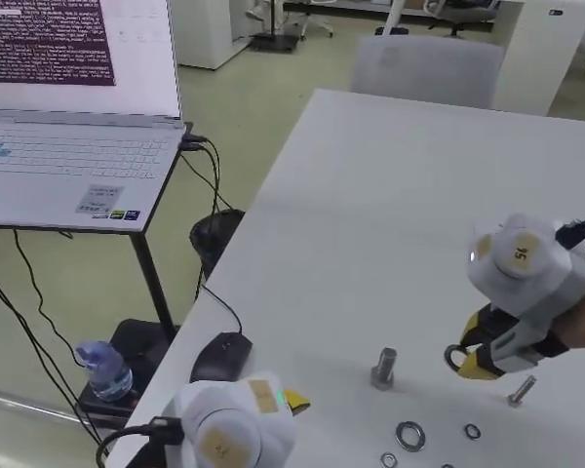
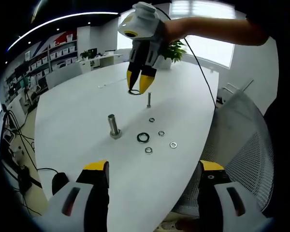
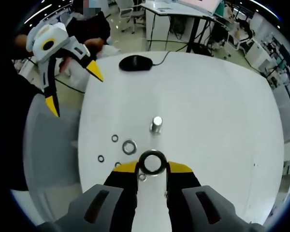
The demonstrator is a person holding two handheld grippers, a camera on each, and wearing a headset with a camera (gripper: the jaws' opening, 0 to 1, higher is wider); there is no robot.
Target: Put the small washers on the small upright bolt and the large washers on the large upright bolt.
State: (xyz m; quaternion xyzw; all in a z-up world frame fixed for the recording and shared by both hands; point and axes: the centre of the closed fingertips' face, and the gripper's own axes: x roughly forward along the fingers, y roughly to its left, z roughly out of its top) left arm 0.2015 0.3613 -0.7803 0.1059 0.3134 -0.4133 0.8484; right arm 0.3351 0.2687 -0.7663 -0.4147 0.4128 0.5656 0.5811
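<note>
In the head view the bottom edge crops a washer point(image 1: 447, 466) so far that I can't judge its size. The laptop point(image 1: 73, 161) is cut off at the left, its screen text too blurred to read. In the right gripper view, the right gripper point(image 3: 152, 166) jaws half-hide a small washer point(image 3: 142, 178).

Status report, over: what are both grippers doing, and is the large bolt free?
Right gripper shut on large washer, near large bolt. Left gripper open, at table edge. Bolt bare, nothing blocking.

Bright even indoor light, window glare in left gripper view, soft shadows, fisheye bending at edges
</note>
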